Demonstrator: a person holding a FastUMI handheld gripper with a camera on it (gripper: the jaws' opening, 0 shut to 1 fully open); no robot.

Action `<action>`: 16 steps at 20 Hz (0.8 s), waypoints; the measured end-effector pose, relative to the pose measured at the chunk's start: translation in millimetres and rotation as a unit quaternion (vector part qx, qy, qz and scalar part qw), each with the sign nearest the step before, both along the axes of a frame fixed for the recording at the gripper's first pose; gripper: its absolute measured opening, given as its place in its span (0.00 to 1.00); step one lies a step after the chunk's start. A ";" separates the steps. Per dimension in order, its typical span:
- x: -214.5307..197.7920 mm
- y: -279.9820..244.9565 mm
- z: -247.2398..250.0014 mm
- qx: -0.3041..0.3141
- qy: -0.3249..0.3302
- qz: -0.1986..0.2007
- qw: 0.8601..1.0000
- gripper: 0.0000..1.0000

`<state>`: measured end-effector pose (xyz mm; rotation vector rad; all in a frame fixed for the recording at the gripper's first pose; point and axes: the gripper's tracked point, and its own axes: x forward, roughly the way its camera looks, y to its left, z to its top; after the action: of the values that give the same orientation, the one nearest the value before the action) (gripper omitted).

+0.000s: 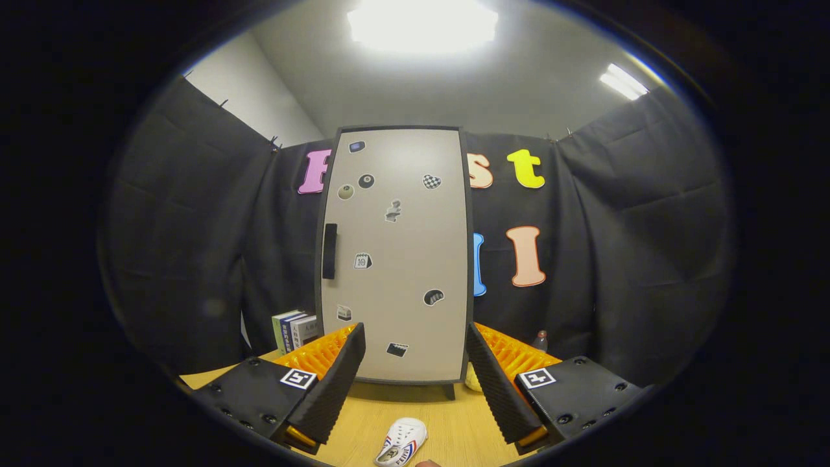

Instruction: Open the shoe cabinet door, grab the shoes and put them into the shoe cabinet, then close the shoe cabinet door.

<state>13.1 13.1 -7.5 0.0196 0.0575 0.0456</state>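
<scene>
I see my gripper (415,383) with its fingers spread wide apart, gripping nothing. Near me, between them, a small white perforated clog shoe with red and blue stripes (402,442) lies on the light wooden tabletop (447,415). Farther off stands the tall beige shoe cabinet (395,259), its sticker-covered door shut, black handle (329,251) on the left. A few upright books (295,329) stand left of it.
</scene>
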 end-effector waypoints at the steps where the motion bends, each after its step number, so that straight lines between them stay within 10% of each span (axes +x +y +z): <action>1: 5.5 5.9 3.2 0.002 0.000 0.006 1.000 0.97; 16: 166.0 118.8 61.5 0.003 -0.030 0.080 0.996 0.97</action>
<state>179.1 131.9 54.0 0.0188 -0.0008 0.2061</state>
